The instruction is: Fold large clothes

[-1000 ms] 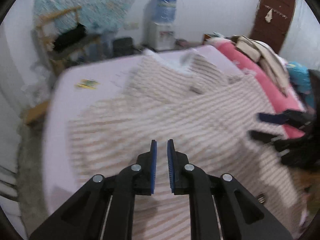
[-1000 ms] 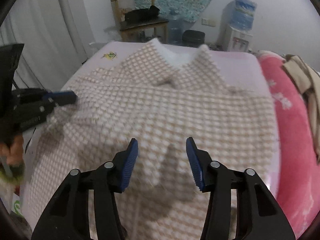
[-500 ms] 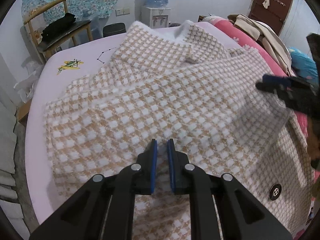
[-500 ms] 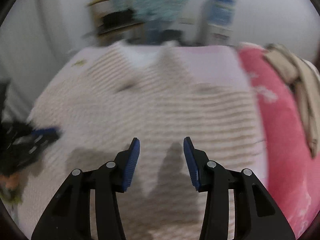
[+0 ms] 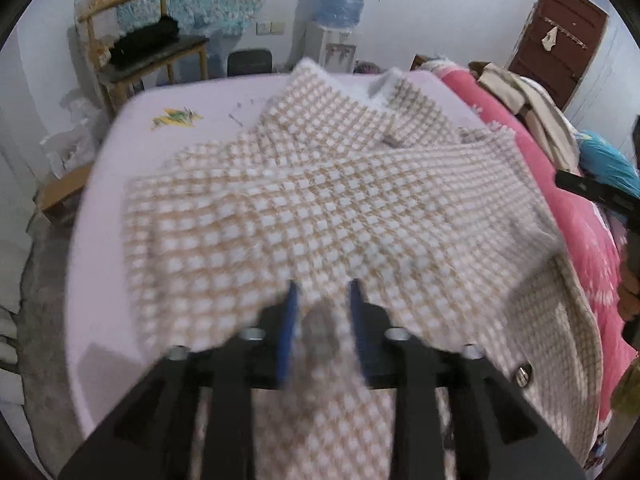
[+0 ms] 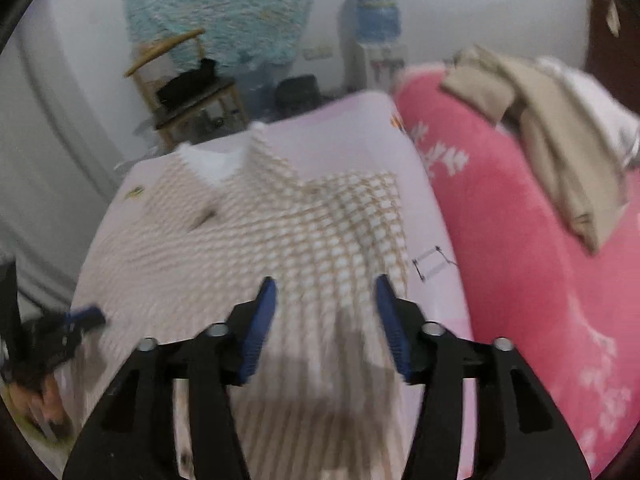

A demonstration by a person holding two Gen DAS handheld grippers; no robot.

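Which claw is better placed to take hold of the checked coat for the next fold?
Probably the left claw: a fold of the coat already lies between its jaws, which have just been opening. The right claw, also just opening, hangs over flat cloth with nothing between its jaws.

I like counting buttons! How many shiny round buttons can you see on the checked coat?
1: a round silver button sits on the front edge of the tan-and-white checked fleece coat, low on the right in the left wrist view. More may be hidden under the folded cloth.
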